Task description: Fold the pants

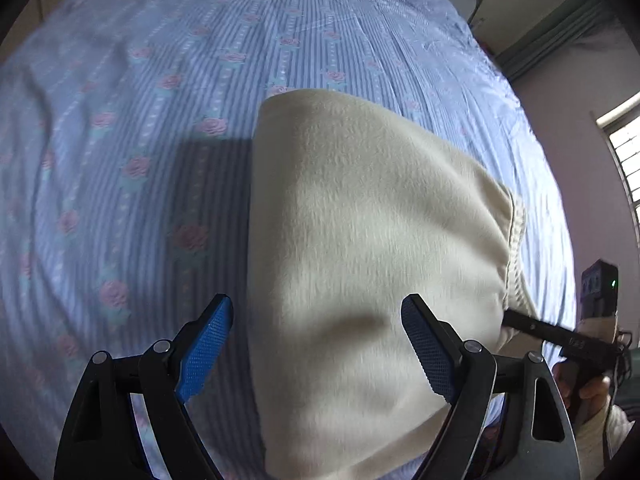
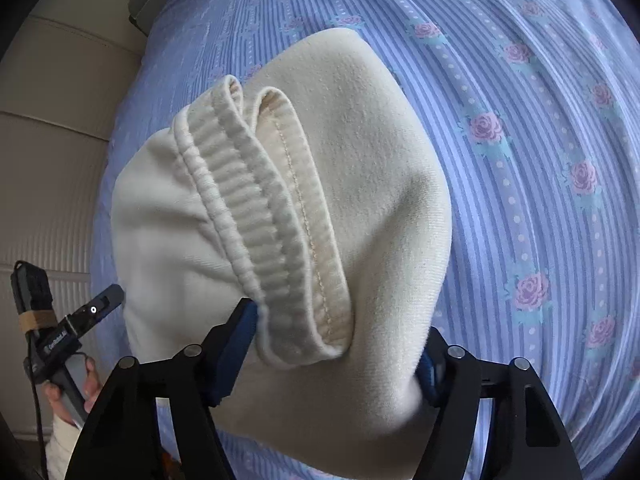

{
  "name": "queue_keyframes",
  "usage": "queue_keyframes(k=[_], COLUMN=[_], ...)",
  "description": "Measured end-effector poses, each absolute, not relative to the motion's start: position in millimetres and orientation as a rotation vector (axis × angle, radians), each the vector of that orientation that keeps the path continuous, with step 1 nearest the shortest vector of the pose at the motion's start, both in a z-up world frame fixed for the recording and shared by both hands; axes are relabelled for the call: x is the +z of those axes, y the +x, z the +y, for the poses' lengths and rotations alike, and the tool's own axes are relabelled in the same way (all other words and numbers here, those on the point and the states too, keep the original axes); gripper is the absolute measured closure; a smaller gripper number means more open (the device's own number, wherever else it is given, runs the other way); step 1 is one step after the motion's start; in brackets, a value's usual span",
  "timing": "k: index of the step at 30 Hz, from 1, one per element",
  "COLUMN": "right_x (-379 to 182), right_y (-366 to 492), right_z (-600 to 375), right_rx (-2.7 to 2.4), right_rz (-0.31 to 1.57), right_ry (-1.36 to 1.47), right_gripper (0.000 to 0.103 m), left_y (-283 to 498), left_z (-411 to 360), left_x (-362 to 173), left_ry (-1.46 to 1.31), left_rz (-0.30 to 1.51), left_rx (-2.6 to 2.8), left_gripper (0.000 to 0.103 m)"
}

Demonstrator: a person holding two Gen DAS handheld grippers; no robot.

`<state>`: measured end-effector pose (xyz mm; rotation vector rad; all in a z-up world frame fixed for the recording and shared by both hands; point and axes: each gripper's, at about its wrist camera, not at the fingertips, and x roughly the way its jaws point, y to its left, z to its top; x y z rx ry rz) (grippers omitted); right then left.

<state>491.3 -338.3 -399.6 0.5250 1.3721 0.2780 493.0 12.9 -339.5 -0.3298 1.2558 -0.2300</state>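
I'm over the bed [image 1: 120, 128], blue striped sheet with pink roses, and it fills nearly everything behind the pants in both views. It's the work surface, flat enough, though I see some creasing on the far side of the pants in the left view.

The pants [image 1: 360, 240] sit in the middle of it, cream, fleecy, already doubled into a thick bundle, so I judge the fold is well along. The bundle's near edge seems lifted toward me, not lying flat.

Right view now: the waistband [image 2: 256, 216], ribbed, and a stitched hem [image 2: 308, 216] lie side by side on top of the pants, ends brought together. That's why I'm holding here, to keep those edges matched.

My right gripper [image 2: 340, 348] has its jaws fairly wide, and the pants' near corner sits between them, pressing against both blue pads [image 2: 236, 356]. The cloth is thick, so it looks held, but I can't tell how firmly.

My left gripper [image 1: 316, 348] has jaws spread wide apart. The pants run under the gap, one blue pad over the sheet beside them, the other over the cloth. Nothing gripped; it hovers, ready to smooth or take an edge.

Around the pants: a padded headboard [image 2: 48, 128] beyond the bed, a window [image 1: 624, 152] off to the side, a lilac wall [image 1: 560, 80]. Nothing lies on the sheet near the pants. My main worry is bulk: layers may slide when released.
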Motion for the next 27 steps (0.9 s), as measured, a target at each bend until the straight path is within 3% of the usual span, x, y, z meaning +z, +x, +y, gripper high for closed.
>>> queue_keyframes(k=[10,12,14,17,22,27], right_x=[-407.1,-412.8,-415.6,-402.9,-364.3,-308.6], right_y=[508.3,509.2,510.1,505.3,501.0,482.8], right_z=[-308.9,-312.8,-313.9,-308.4,-289.4,-270.3], right_rx=[0.28,0.274,0.259,0.242,0.276,0.31], right_rz=[1.381,1.384,1.392,1.385,1.348,1.282], right_ry=[0.464,0.494,0.514,0.451,0.364,0.258], right_gripper=[0.038,0.038,0.038,0.047,0.071,0.075], left_y=[534.0,536.7,537.2,528.8,510.4,480.8], left_z=[9.6,7.4,8.4,10.7,-3.5,-0.5], left_x=[-379.9,-379.7,-372.4,-351.7,-304.5,-257.3], left_ry=[-0.488,-0.517,-0.544,-0.56,-0.46,-0.425], left_rz=[1.292,1.324,1.34,1.333,1.273,1.221], left_rx=[-0.371,-0.347,-0.332,-0.318,-0.317,-0.328], left_gripper=[0.018,0.025,0.045,0.067,0.071,0.071])
